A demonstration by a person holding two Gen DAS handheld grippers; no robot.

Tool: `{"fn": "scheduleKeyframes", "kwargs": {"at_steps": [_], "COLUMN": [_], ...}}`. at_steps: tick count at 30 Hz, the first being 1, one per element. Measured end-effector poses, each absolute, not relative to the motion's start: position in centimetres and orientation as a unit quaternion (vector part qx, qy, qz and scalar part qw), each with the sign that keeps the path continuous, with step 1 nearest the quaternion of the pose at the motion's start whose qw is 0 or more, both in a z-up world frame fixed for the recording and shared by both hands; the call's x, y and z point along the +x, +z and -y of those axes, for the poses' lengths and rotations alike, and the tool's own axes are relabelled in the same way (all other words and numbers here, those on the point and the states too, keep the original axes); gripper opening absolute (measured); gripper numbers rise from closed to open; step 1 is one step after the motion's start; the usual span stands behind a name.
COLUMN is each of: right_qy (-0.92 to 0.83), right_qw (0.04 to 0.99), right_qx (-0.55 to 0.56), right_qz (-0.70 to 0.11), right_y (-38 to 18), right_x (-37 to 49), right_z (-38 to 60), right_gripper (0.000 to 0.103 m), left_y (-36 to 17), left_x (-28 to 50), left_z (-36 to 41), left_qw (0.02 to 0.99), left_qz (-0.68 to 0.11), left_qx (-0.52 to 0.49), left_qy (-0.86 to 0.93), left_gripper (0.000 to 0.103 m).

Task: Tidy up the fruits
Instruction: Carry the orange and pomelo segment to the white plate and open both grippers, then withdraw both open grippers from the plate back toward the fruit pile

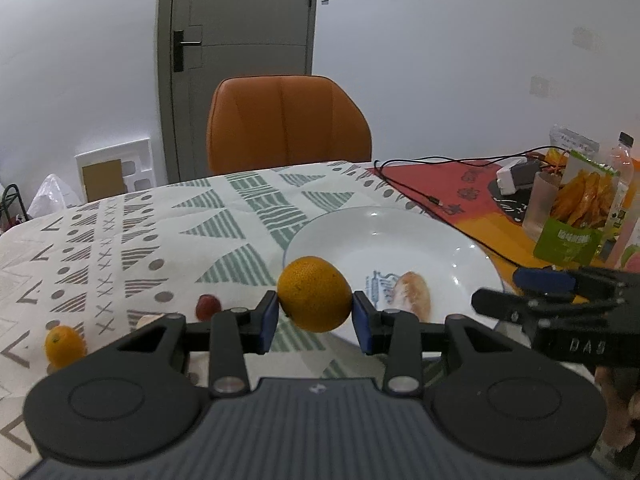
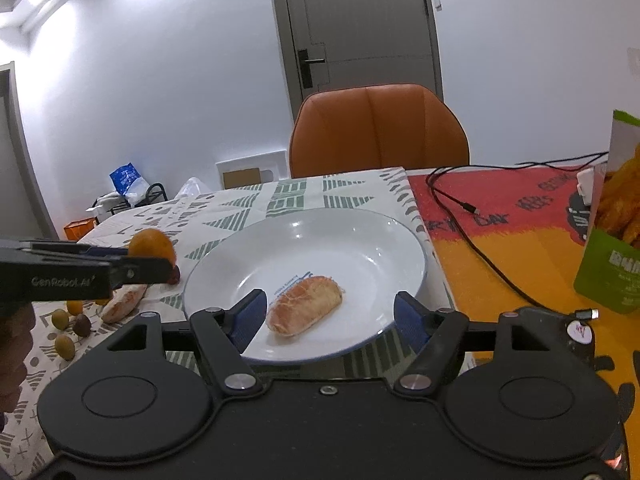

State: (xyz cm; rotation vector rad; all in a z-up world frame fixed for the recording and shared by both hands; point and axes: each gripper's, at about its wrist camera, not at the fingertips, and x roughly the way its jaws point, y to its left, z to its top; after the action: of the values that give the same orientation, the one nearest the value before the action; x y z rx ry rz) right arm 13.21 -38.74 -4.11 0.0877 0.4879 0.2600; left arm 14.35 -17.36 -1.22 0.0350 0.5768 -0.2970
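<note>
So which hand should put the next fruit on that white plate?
The left, probably. Its tongs already grip an orange right at the plate edge, while the right tongs are open and empty over the pastry.

Glossy glazed plate point(image 2: 404, 240) on matt cloth point(image 1: 120, 240) (orange point(image 1: 315, 294) skin dimpled).

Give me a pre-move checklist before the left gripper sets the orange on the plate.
1. Left gripper shut on the orange: ok.
2. Orange lifted clear of the tablecloth: ok.
3. Free room on the plate: ok, only a pastry lies in it.
4. Right gripper open and holding nothing: ok.
5. Right gripper out of the drop path: not ok, it hangs over the plate's near rim.
6. Grip firmness: cannot tell.
</note>
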Motion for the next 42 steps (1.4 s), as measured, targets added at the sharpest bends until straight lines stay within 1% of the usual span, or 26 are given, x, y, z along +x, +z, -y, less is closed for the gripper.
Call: {"fn": "scheduleKeyframes", "kwargs": {"at_steps": [4,6,9,10,11,13,15,18,19,21,22,26,34,42], "right_qy": [0.132,0.134,0.137,0.138,0.139,0.142,0.143,0.145,0.145,0.146,0.147,0.150,0.159,0.183], "right_qw": [0.959,0.958,0.956,0.956,0.956,0.956,0.956,0.956,0.956,0.956,0.956,0.955,0.955,0.950], "right_qx": [0.055,0.058,0.060,0.060,0.061,0.063,0.063,0.062,0.063,0.068,0.070,0.073,0.067,0.044], "right_qz": [-0.245,-0.249,-0.252,-0.252,-0.252,-0.250,-0.248,-0.246,-0.247,-0.247,-0.246,-0.246,-0.240,-0.248], "right_y": [-4.4,-4.5,-4.6,-4.6,-4.5,-4.4,-4.3,-4.3,-4.2,-4.2,-4.1,-3.8,-3.4,-3.1], "right_x": [13.2,13.1,13.1,13.1,13.1,12.9,12.8,12.7,12.7,12.7,12.7,12.6,12.1,11.9], "right_z": [38.8,38.8,38.6,38.5,38.4,38.2,37.9,37.5,37.4,37.1,37.0,36.2,33.8,30.5], "right_gripper": [0.070,0.071,0.073,0.073,0.075,0.079,0.086,0.091,0.092,0.101,0.102,0.103,0.103,0.103], "left_y": [-1.1,-0.9,-0.7,-0.7,-0.7,-0.7,-0.7,-0.8,-0.7,-0.7,-0.7,-0.7,-0.6,-0.9], "left_x": [14.5,14.4,14.3,14.3,14.3,14.3,14.2,13.9,13.8,13.4,13.3,12.8,11.5,10.1], "left_z": [18.1,18.2,17.8,17.6,17.3,16.7,15.9,14.8,14.4,13.7,13.3,11.5,8.0,4.5], "left_qw": [0.947,0.949,0.950,0.950,0.950,0.951,0.952,0.952,0.953,0.954,0.955,0.957,0.959,0.958], "left_qz": [-0.282,-0.275,-0.275,-0.276,-0.279,-0.283,-0.285,-0.288,-0.288,-0.286,-0.285,-0.285,-0.284,-0.287], "left_qx": [0.016,0.017,0.017,0.015,0.015,0.015,0.010,0.007,0.008,0.009,0.010,0.009,-0.004,-0.021], "left_qy": [-0.155,-0.153,-0.144,-0.142,-0.138,-0.123,-0.111,-0.100,-0.096,-0.085,-0.081,-0.057,-0.016,0.012], "left_gripper": [0.038,0.042,0.043,0.045,0.049,0.054,0.058,0.064,0.068,0.072,0.074,0.082,0.087,0.087]}}
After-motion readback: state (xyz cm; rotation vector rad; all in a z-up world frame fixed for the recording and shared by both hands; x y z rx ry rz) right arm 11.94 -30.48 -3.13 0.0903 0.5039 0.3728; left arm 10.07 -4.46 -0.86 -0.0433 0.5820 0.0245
